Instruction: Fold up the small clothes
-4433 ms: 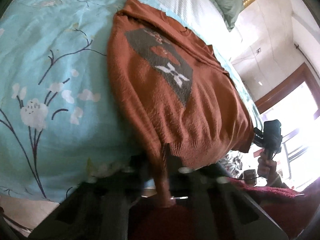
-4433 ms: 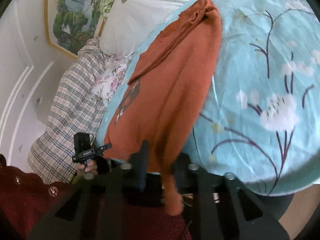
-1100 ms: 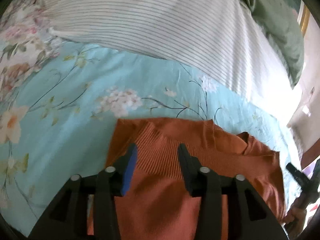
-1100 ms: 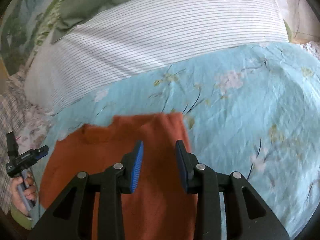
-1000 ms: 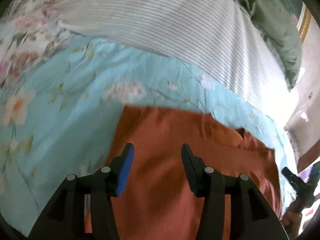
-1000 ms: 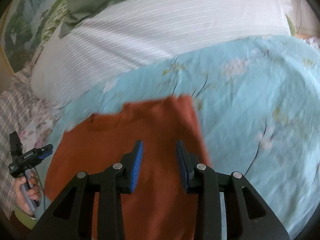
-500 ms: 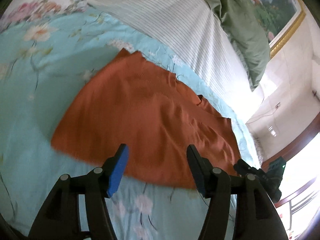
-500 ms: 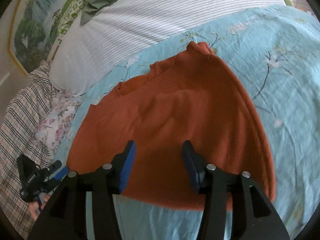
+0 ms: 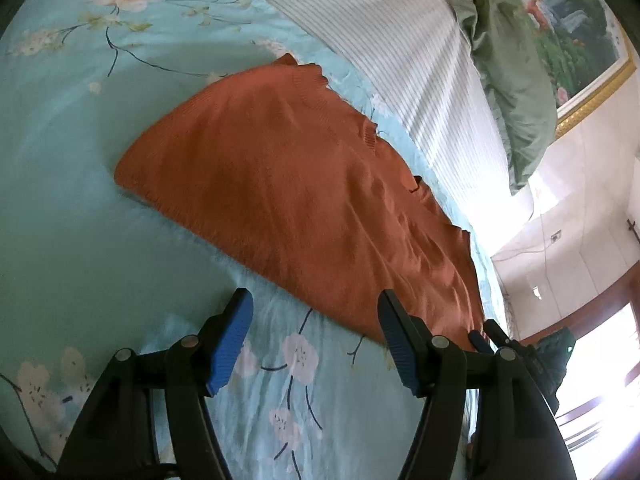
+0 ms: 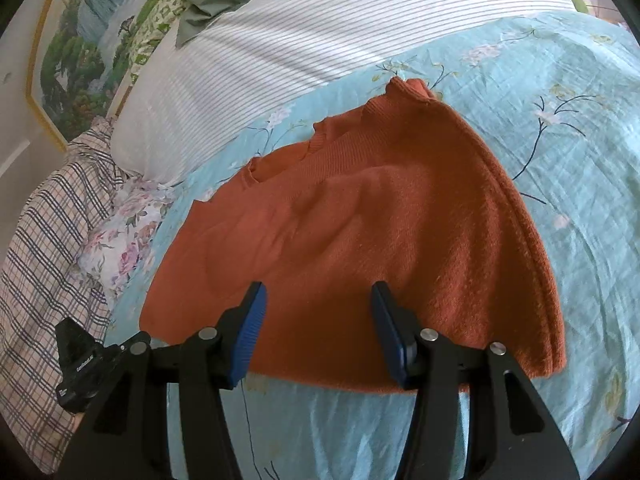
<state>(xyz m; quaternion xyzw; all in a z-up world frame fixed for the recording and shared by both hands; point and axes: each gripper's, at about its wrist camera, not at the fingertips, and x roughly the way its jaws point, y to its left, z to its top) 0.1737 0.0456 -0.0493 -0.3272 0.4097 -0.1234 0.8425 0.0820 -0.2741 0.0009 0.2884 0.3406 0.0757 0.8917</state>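
An orange knit sweater (image 9: 304,184) lies folded in half on the light blue flowered bedsheet (image 9: 80,240), its ribbed hem edge toward the striped pillow. It also shows in the right wrist view (image 10: 368,232). My left gripper (image 9: 314,316) is open and empty, just short of the sweater's near fold. My right gripper (image 10: 318,304) is open and empty, over the near edge of the sweater. The right gripper's body shows at the lower right of the left wrist view (image 9: 520,352), and the left gripper's body at the lower left of the right wrist view (image 10: 80,368).
A white striped pillow (image 10: 300,48) lies behind the sweater, with a green pillow (image 9: 508,72) past it. A plaid cloth (image 10: 44,240) and a floral cloth (image 10: 120,236) lie at the left. A framed landscape painting (image 10: 80,40) hangs on the wall.
Both grippers carried the sweater's hem up to the collar end, let go and opened. They have since pulled back toward the near fold; the sweater now lies folded in half.
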